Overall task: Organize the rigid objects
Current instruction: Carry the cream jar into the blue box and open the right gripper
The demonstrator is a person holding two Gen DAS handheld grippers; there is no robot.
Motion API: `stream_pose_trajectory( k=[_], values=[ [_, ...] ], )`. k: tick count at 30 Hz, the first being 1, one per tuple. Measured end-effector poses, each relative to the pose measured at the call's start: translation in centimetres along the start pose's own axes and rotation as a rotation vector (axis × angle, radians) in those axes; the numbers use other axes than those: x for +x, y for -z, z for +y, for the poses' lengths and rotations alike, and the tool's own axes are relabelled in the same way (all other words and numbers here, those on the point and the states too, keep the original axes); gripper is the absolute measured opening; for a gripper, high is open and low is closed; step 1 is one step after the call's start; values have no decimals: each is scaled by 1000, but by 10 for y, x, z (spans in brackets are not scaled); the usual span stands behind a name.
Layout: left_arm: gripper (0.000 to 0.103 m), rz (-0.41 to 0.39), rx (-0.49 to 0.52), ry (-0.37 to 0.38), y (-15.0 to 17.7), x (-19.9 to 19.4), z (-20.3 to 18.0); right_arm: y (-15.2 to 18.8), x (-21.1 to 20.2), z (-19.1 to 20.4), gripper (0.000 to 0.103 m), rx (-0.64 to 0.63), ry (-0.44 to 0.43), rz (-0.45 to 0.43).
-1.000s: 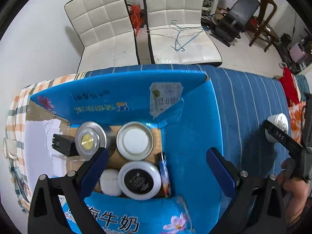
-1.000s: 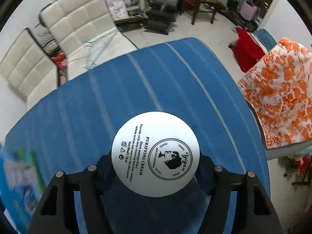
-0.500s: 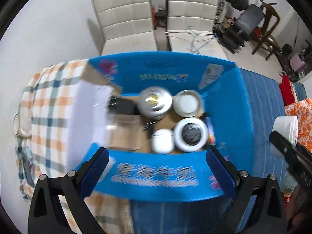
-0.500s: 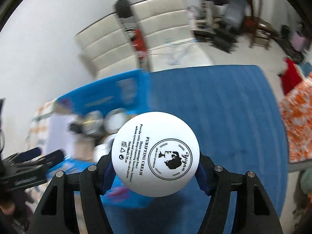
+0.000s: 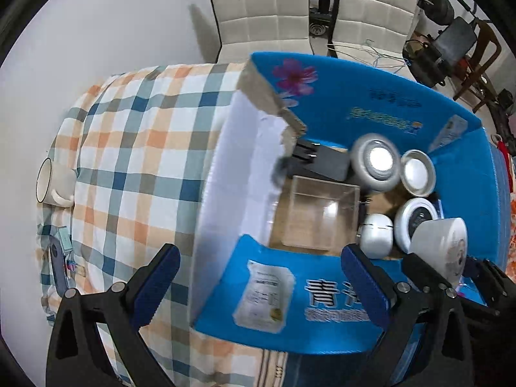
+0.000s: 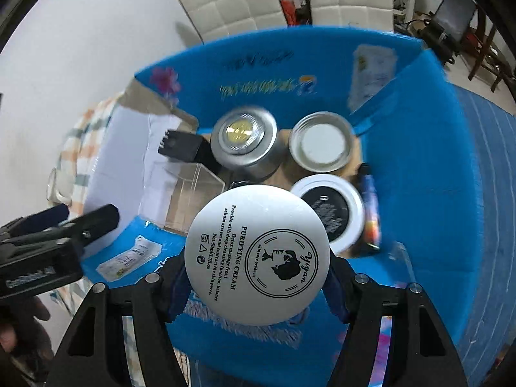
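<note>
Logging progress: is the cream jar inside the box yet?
Not yet. The cream jar is gripped in the right gripper, above the blue box.

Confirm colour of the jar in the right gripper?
White jar, black print; clearest in the right wrist view.

white mug on checked tablecloth; two white quilted chairs behind; wire hangers.

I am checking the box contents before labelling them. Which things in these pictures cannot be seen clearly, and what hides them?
- Small white jar: right wrist view, hidden behind the purifying cream jar in the right hand-held gripper.
- Printed text on the blue box: both views, motion blur.
- Black-lidded jar: left wrist view, partly covered by the held jar.
- Items beside the mug: left wrist view, too small at the edge.
</note>
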State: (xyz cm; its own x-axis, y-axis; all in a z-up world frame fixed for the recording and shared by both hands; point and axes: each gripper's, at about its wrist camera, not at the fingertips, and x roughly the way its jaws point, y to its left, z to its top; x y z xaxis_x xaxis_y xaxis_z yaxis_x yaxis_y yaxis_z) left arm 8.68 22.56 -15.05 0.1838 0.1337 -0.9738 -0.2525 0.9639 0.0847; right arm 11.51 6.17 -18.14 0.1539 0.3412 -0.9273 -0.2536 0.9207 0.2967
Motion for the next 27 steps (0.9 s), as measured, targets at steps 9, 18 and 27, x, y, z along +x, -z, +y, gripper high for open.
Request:
stream_pose_trajectory(
  k=[9,18,27],
  values=[
    [102,15,7,57,0,13,3,2,37,-25,70,27,170,126],
    [102,14,10,74,1,13,-2,3,39,-44,72,38,101,160],
    [102,-3,52,71,7,-1,-9,23,3,-44,89,-19,200,71]
  ],
)
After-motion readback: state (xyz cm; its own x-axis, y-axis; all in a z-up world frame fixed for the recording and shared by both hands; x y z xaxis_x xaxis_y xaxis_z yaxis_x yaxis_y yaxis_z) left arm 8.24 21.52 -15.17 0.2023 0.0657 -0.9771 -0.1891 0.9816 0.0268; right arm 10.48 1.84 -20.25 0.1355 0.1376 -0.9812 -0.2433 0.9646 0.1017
